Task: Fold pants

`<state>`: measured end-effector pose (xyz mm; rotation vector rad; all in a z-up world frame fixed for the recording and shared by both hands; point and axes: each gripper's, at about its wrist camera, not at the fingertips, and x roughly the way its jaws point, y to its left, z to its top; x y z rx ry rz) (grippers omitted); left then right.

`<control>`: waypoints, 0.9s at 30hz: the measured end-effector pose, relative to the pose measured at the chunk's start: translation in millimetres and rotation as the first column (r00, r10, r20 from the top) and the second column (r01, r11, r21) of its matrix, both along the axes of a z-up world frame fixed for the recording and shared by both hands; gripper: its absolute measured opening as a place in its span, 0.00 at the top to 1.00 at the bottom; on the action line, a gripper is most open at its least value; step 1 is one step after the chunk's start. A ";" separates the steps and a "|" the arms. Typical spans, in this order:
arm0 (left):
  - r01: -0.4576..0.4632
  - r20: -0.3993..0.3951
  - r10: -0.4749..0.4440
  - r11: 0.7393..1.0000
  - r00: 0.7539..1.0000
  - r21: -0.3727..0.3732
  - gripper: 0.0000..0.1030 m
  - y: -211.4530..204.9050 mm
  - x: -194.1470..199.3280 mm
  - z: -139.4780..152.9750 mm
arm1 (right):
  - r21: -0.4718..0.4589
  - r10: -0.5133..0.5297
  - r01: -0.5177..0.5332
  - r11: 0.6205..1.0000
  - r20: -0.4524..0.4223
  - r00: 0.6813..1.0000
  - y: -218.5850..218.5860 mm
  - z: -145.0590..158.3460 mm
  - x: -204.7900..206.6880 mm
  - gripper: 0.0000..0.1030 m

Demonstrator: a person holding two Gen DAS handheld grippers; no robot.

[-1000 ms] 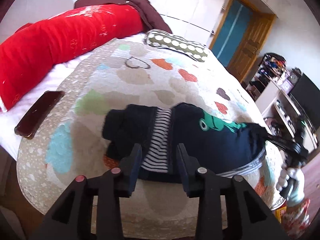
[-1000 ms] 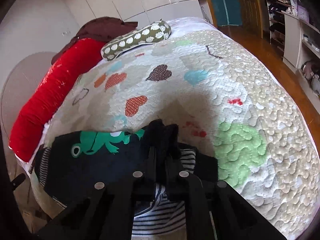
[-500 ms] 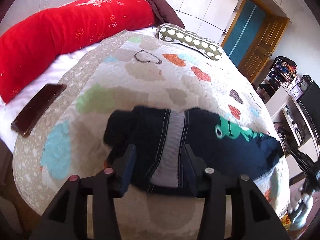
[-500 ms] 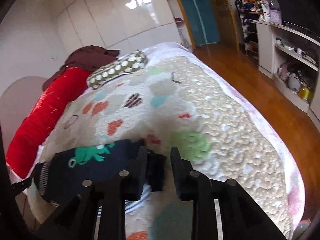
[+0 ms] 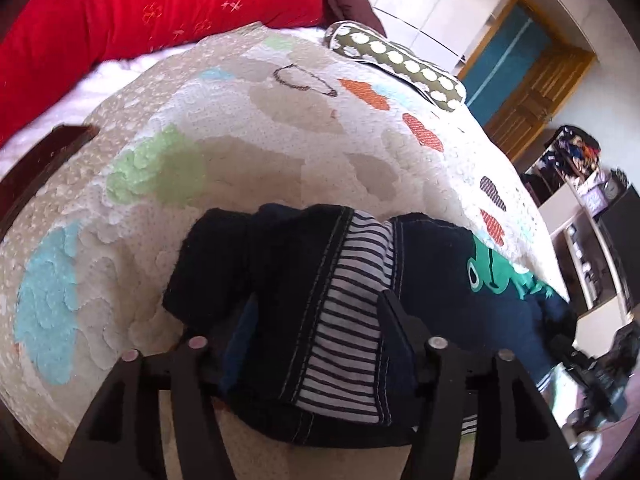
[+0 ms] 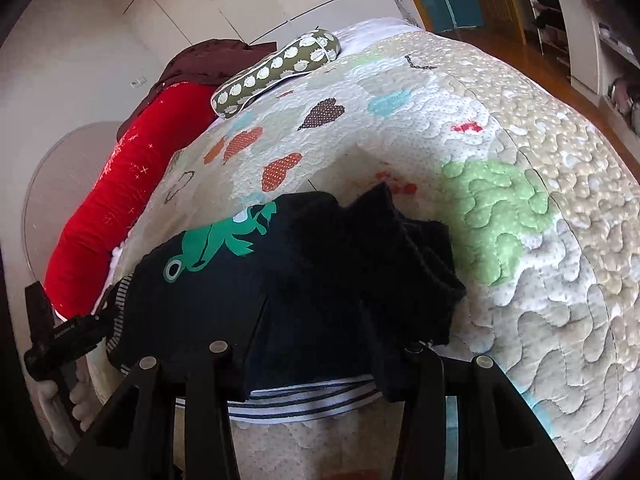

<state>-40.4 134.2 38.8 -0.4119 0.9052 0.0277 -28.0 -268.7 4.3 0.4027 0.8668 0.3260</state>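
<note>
Dark navy pants (image 5: pixel 288 280) with a striped lining and a green frog print (image 5: pixel 496 276) lie folded near the front edge of the quilted bed (image 5: pixel 240 152). My left gripper (image 5: pixel 316 320) is open, its fingers either side of the striped waistband end. My right gripper (image 6: pixel 316 320) is open wide at the other end of the pants (image 6: pixel 304 280), fingers under or beside the cloth; the frog print (image 6: pixel 216 244) shows there too. The left gripper's body (image 6: pixel 68 332) shows at the left edge of the right wrist view.
A long red bolster (image 5: pixel 120 12) and a green dotted pillow (image 5: pixel 400 64) lie at the bed's far side. A dark phone-like slab (image 5: pixel 44 156) lies at the left edge. Shelves (image 5: pixel 584 220) and a wooden door (image 5: pixel 532 88) stand to the right.
The right gripper, shut on the pants' end one second ago, opened, pulled back, and now sits open wide around the cloth. The left gripper moved closer over the waistband and stayed open.
</note>
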 end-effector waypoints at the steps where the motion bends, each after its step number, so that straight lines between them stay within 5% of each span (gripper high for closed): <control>1: 0.005 0.001 -0.005 0.999 1.000 0.036 0.37 -6.0 -0.1 0.5 | -0.011 -0.007 0.007 1.000 0.019 1.000 -0.2 6.1 -5.7 0.55; 4: 0.012 0.003 -0.012 0.990 1.000 0.142 0.37 -19.9 -1.3 3.0 | -0.066 -0.050 0.057 0.996 0.112 0.992 -0.4 32.7 -25.1 0.53; 7: 0.006 0.032 -0.013 0.980 0.999 0.201 0.37 -29.1 -10.2 12.1 | -0.204 -0.129 0.193 0.960 0.290 0.948 0.2 64.3 -59.1 0.45; 9: -0.009 0.067 -0.005 0.979 0.998 0.203 0.37 -29.6 -20.2 22.7 | -0.275 -0.186 0.320 0.906 0.421 0.888 -0.1 79.8 -86.3 0.21; 11: -0.036 0.118 0.011 0.976 0.993 0.214 0.37 -28.4 -32.8 38.2 | -0.260 -0.247 0.436 0.862 0.535 0.808 -5.6 88.0 -110.5 0.07; 13: -0.068 0.172 0.028 0.970 0.985 0.233 0.37 -28.1 -45.6 54.5 | -0.210 -0.283 0.461 0.862 0.555 0.782 -14.5 87.7 -115.7 0.05; 16: -0.132 0.257 0.061 0.955 0.965 0.266 0.36 -28.3 -66.8 81.7 | -0.153 -0.303 0.379 0.913 0.369 0.879 -33.6 79.1 -96.6 0.05; 18: -0.186 0.317 0.088 0.937 0.944 0.294 0.27 -29.1 -82.0 98.9 | -0.110 -0.301 0.352 0.929 0.327 0.896 -36.8 75.5 -97.6 0.15; 21: -0.302 0.434 0.142 0.895 0.890 0.327 0.12 -30.7 -109.0 127.0 | -0.167 -0.337 0.453 0.876 0.462 0.820 -25.5 87.8 -125.2 0.14; 24: -0.370 0.522 0.166 0.874 0.837 0.316 0.00 -31.1 -126.7 149.7 | -0.165 -0.357 0.558 0.814 0.615 0.703 -13.5 97.9 -151.1 0.01; 25: -0.379 0.540 0.164 0.870 0.826 0.315 0.00 -32.0 -129.2 155.9 | -0.192 -0.325 0.535 0.823 0.613 0.720 -12.2 100.6 -150.5 0.01; 27: -0.373 0.544 0.149 0.868 0.826 0.329 0.00 -34.6 -129.3 164.8 | -0.255 -0.260 0.434 0.864 0.512 0.819 -12.6 99.2 -133.3 0.02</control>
